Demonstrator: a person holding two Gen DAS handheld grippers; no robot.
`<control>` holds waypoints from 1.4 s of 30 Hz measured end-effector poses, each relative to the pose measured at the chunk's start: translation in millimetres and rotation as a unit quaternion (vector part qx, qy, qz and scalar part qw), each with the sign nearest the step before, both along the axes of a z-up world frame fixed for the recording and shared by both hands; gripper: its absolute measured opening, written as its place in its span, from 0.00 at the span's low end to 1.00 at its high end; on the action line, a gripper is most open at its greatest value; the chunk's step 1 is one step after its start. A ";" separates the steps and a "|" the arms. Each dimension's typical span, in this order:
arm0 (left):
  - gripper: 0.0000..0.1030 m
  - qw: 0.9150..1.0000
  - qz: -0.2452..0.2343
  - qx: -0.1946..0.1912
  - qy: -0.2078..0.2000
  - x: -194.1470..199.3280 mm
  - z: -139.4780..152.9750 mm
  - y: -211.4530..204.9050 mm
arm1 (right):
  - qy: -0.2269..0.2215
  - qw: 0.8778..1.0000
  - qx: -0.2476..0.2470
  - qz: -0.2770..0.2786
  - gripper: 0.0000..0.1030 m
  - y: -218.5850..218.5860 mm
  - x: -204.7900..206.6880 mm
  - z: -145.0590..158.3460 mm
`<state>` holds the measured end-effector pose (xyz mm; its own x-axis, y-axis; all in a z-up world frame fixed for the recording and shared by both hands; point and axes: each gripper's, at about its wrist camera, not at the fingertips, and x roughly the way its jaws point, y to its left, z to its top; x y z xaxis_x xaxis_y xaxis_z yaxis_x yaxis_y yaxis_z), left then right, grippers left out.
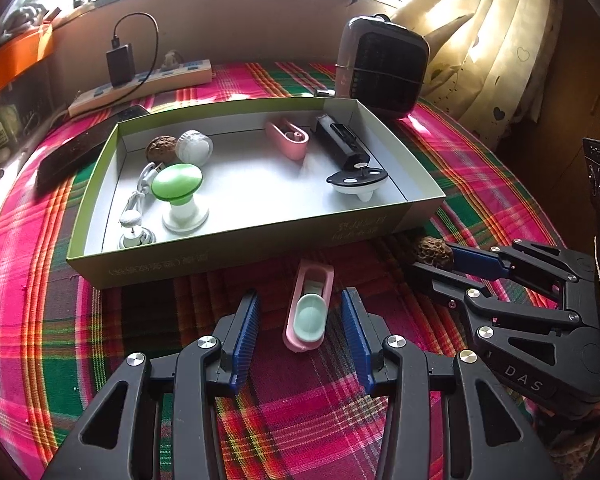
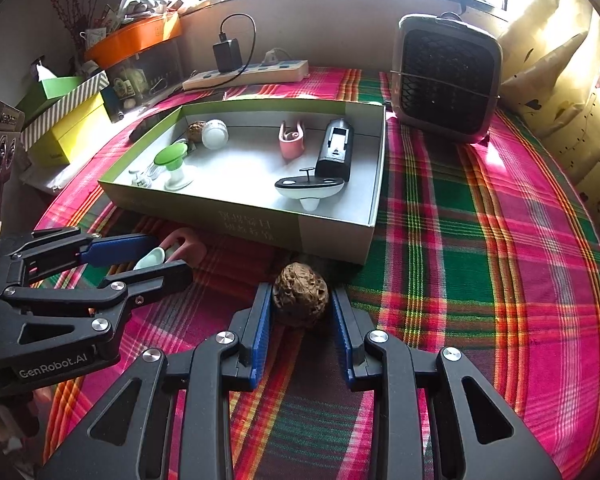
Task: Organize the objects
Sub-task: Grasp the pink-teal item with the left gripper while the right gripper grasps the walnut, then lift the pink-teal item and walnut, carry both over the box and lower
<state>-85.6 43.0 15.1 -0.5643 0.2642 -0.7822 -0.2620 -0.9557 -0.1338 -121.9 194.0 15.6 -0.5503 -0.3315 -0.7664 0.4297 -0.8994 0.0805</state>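
Note:
A shallow green cardboard box (image 1: 236,240) (image 2: 332,232) lies on the plaid cloth and holds several small items. A pink holder with a mint insert (image 1: 310,312) lies on the cloth in front of the box. My left gripper (image 1: 298,316) is open with its fingers on either side of the holder, apart from it; it also shows in the right wrist view (image 2: 156,258). A brown walnut (image 2: 300,300) (image 1: 434,252) sits on the cloth between the fingers of my right gripper (image 2: 300,304) (image 1: 432,258). The right jaws stand open around it, close to its sides.
In the box: another walnut (image 1: 160,149), a white round cap (image 1: 194,147), a green-topped stand (image 1: 178,188), a second pink holder (image 1: 288,138), a black device (image 1: 340,140), a white boat-shaped piece (image 1: 356,182). A heater (image 2: 446,76) and power strip (image 2: 248,74) stand behind.

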 end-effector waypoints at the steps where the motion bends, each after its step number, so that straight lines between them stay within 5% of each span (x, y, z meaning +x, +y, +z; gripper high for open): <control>1: 0.39 1.000 0.001 0.000 0.001 -0.4 -0.2 -0.1 | 0.000 1.000 -0.001 0.000 0.29 0.0 0.1 0.0; 20: 0.16 0.999 0.021 -0.023 0.011 -2.5 -1.6 -2.2 | -0.003 1.000 -0.007 0.001 0.29 1.7 -0.2 -1.0; 42: 0.15 0.999 0.021 -0.021 0.014 -1.9 -1.1 -3.4 | -0.002 1.000 -0.004 0.001 0.29 -1.4 -0.9 -0.6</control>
<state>-87.5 39.5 14.1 -0.5962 0.2076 -0.7755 -0.2243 -0.9706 -0.0873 -122.8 192.6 15.1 -0.5467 -0.3383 -0.7660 0.4308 -0.8980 0.0891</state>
